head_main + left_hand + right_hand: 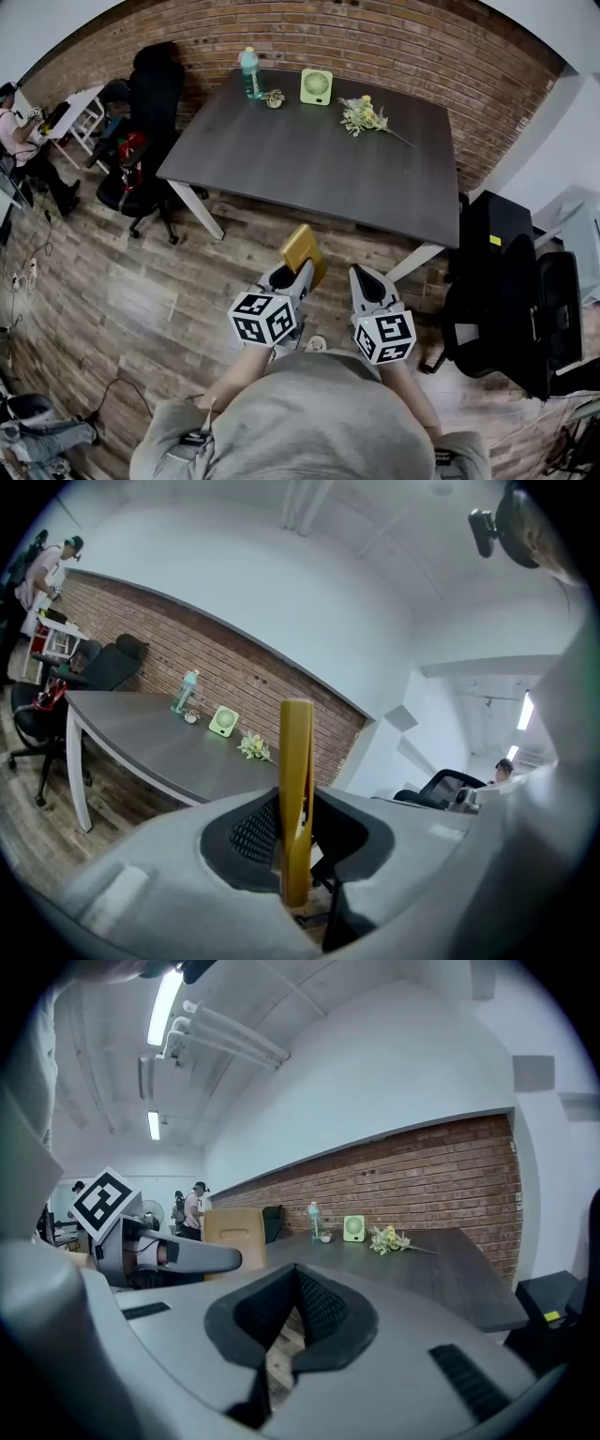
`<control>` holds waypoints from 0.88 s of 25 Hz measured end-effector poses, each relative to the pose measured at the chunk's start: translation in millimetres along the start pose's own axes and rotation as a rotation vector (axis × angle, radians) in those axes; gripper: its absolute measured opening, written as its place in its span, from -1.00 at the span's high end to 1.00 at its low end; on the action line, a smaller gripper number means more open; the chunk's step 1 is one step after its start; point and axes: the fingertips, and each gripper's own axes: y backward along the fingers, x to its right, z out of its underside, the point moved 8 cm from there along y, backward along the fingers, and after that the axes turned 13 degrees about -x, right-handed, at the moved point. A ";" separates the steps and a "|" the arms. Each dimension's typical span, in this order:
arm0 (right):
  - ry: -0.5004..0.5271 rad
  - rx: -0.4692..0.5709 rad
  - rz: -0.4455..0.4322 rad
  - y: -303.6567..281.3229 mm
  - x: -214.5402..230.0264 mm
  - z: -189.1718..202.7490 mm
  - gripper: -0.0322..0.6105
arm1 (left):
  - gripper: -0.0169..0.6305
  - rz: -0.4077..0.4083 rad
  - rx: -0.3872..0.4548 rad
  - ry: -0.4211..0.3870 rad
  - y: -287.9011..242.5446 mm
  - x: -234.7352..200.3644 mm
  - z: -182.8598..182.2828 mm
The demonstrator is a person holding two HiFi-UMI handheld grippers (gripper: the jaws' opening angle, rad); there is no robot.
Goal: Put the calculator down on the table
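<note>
A flat gold-yellow calculator (304, 251) is held on edge in my left gripper (298, 272), whose jaws are shut on its lower part. In the left gripper view the calculator (296, 799) stands upright between the pads and sticks out above them. The dark table (319, 159) lies ahead, and both grippers hover over the wooden floor short of its near edge. My right gripper (367, 279) is beside the left one, shut with nothing in it (295, 1279). From the right gripper view, the calculator (234, 1232) shows at the left, with the table (441, 1269) beyond.
At the table's far side stand a bottle (249, 73), a small green fan (316, 86), a small round object (274, 97) and a flower sprig (364, 116). Black office chairs stand at the left (141, 141) and right (506, 300). A person (19, 131) is at the far left.
</note>
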 end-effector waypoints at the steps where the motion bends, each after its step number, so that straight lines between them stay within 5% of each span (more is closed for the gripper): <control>1: 0.001 0.000 0.000 -2.8 4.5 -1.6 0.89 | 0.68 -0.001 0.001 0.001 -4.7 -1.0 -2.2; 22: -0.014 -0.010 0.006 -35.7 47.7 -17.0 0.89 | 0.68 -0.035 -0.013 0.054 -52.6 -27.7 -25.1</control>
